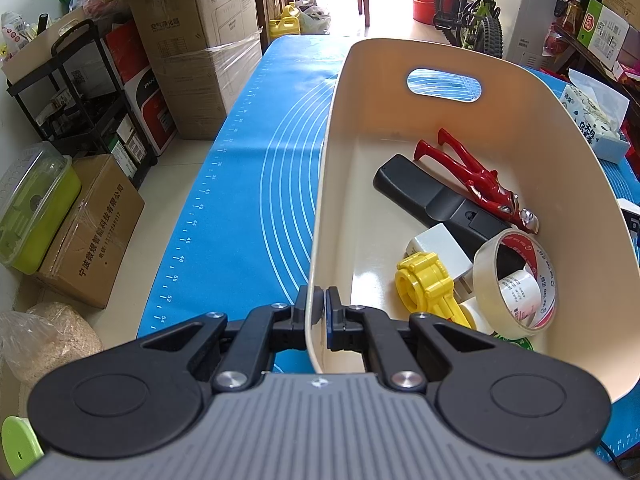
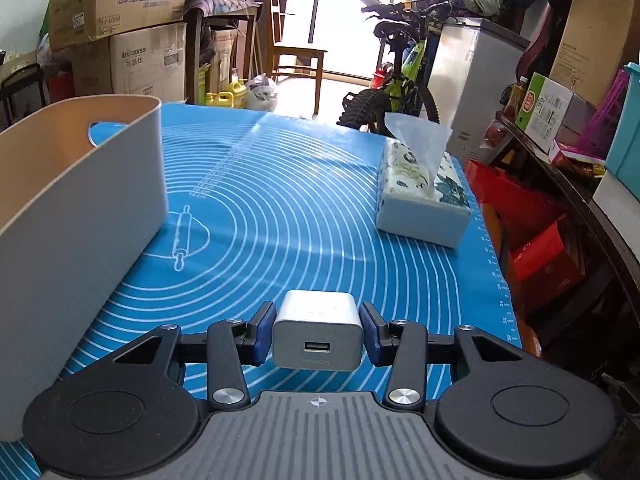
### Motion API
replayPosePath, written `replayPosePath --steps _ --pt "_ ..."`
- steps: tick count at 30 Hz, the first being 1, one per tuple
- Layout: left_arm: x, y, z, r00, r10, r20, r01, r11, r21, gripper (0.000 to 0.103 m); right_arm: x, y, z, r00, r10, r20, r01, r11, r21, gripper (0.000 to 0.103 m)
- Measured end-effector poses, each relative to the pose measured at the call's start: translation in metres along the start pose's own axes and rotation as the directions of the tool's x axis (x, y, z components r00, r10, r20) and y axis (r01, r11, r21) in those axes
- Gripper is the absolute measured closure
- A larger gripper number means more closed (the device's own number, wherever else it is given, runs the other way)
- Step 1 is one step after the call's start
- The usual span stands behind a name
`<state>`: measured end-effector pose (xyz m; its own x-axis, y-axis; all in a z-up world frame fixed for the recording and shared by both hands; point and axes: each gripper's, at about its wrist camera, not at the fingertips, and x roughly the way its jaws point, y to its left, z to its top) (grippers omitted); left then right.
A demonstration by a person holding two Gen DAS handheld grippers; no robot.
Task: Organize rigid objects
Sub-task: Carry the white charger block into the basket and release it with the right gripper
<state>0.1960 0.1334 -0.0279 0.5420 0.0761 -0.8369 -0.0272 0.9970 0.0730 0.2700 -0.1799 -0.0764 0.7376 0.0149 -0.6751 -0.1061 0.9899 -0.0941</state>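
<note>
The right gripper (image 2: 318,330) is clamped on the white cube-shaped USB charger (image 2: 318,330) just above the blue mat (image 2: 280,208), right of the cream plastic bin (image 2: 80,184), whose rim the left gripper (image 1: 323,316) pinches.

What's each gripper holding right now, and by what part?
The left gripper pinches the bin by its near rim wall. The right gripper holds the white charger by its two side faces, USB port facing the camera.
</note>
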Motion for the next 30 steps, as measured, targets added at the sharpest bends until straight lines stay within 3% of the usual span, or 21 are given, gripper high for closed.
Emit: replayPosePath --steps 12,21,30 --pt "0.000 -0.001 0.000 1.000 -0.001 0.000 0.001 1.000 -0.001 0.095 -0.045 0.022 0.042 0.992 0.068 0.106 -0.066 0.997 -0.025 0.052" --pt "0.001 -0.002 0.000 1.000 -0.001 0.000 0.001 1.000 -0.002 0.095 -0.087 0.068 0.073 0.964 0.187 0.187 -0.173 0.981 -0.090 0.052" --pt "0.001 -0.005 0.000 1.000 0.002 -0.001 -0.002 1.000 -0.004 0.095 -0.077 0.127 0.068 0.964 0.241 0.109 -0.224 0.964 -0.145 0.052"
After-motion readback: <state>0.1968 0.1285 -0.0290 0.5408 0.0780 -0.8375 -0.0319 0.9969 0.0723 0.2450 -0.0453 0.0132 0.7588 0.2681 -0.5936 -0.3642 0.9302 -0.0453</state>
